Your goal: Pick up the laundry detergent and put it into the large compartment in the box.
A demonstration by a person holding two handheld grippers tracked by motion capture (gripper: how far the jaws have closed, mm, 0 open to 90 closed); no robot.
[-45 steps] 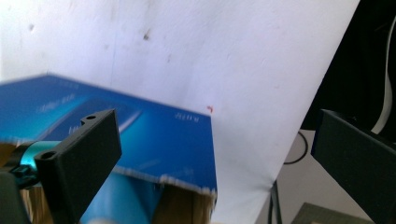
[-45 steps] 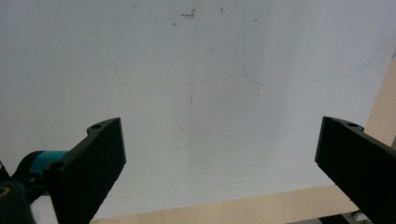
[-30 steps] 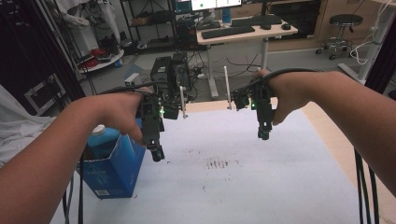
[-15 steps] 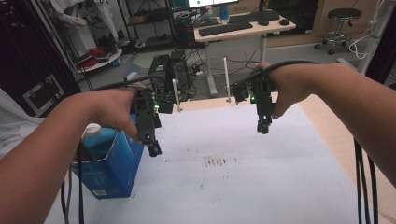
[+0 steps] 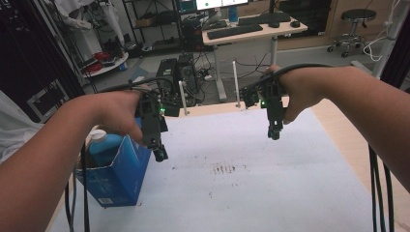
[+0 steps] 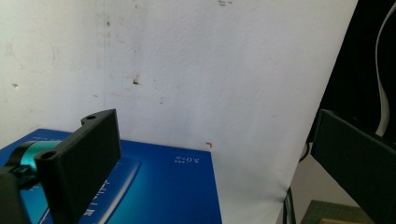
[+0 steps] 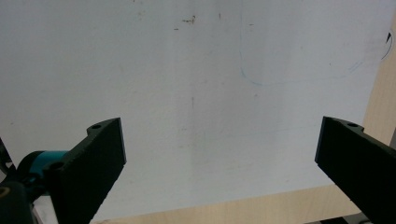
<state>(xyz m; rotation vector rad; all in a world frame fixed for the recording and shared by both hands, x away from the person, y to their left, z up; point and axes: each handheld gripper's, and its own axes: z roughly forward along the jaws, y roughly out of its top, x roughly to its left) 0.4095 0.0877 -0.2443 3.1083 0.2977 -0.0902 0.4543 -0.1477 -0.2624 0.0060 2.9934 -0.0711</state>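
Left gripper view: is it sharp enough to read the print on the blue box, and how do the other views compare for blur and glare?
Left gripper view: blue box fairly sharp, print too small to read, near claw fingers soft. Right gripper view: even light on the white sheet, no glare. High view: grainy, hands and box slightly soft.

blue box point(image 6: 154, 186), upside-down print "5.0", rest unreadable

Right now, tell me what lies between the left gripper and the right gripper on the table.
In the high view, bare white sheet with dark smudges lies between left gripper and right gripper.
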